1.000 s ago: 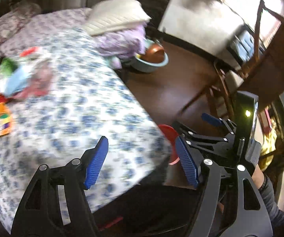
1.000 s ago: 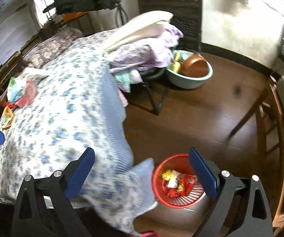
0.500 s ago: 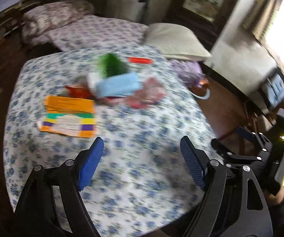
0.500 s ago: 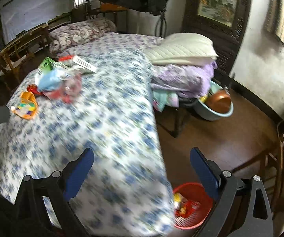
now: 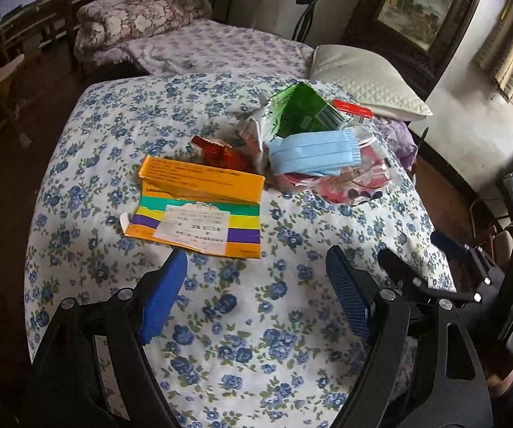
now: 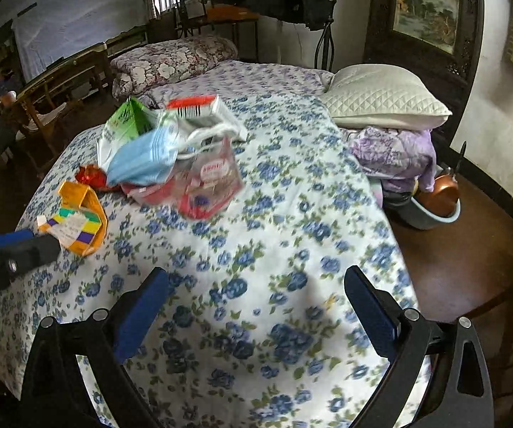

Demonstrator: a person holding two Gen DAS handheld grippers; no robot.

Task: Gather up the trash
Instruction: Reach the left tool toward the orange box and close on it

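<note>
A pile of trash lies on the blue-flowered bedspread point(image 5: 256, 321). It holds a flattened orange box with coloured stripes point(image 5: 199, 210) point(image 6: 78, 221), a red wrapper point(image 5: 217, 151), a blue mask pack point(image 5: 313, 151) point(image 6: 145, 157), a green-and-white bag point(image 5: 299, 110) and a clear bag with red contents point(image 5: 345, 182) point(image 6: 206, 185). My left gripper point(image 5: 256, 274) hangs open just short of the orange box, nothing between its fingers. My right gripper point(image 6: 256, 285) is open over bare bedspread, well short of the pile.
A white pillow point(image 6: 381, 96) lies on folded purple bedding point(image 6: 395, 157) at the bed's right. Beyond the bed edge a basin with a copper pot point(image 6: 434, 199) stands on the wooden floor. Wooden chairs point(image 5: 3, 71) stand at the left.
Both views swung from the floor and the red basket up onto the bed; the trash pile now lies ahead and closer. The left jaws stand slightly wider.
</note>
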